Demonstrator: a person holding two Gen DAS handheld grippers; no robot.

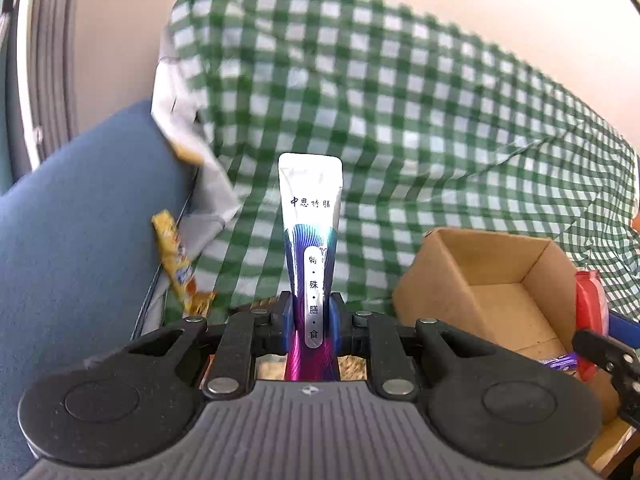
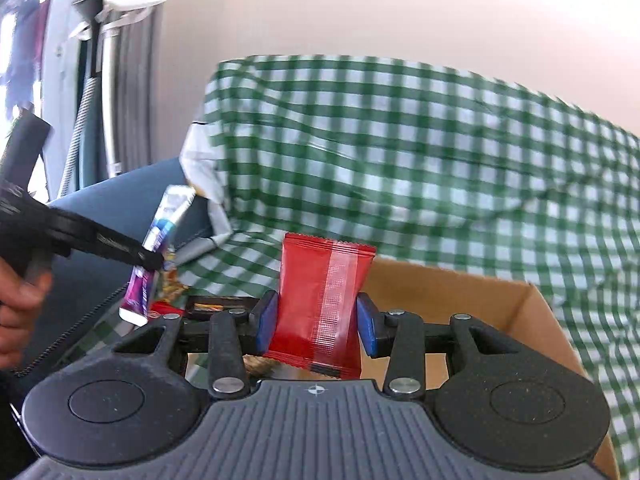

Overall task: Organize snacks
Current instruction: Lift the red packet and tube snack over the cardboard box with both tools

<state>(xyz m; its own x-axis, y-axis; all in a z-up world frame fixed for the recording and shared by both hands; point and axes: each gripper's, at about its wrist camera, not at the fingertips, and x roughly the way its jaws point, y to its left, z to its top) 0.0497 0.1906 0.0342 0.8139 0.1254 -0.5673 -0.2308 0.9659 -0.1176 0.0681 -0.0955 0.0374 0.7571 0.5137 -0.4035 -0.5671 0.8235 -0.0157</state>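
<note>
Two grippers, each clamped on one snack: the left gripper pinches a silver-and-purple stick sachet standing upright at frame centre, and the right gripper squeezes a red packet at centre. One open cardboard box sits lower right on the green checked cloth, its right edge cut off. One yellow wrapper lies at the left by a blue cushion; its print is blurred.

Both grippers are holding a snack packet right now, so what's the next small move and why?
Probably carry the red packet, pinched in the right gripper, forward over the open cardboard box and release it. The box sits directly beyond it, while the left gripper holds its silver-purple sachet farther off.
</note>
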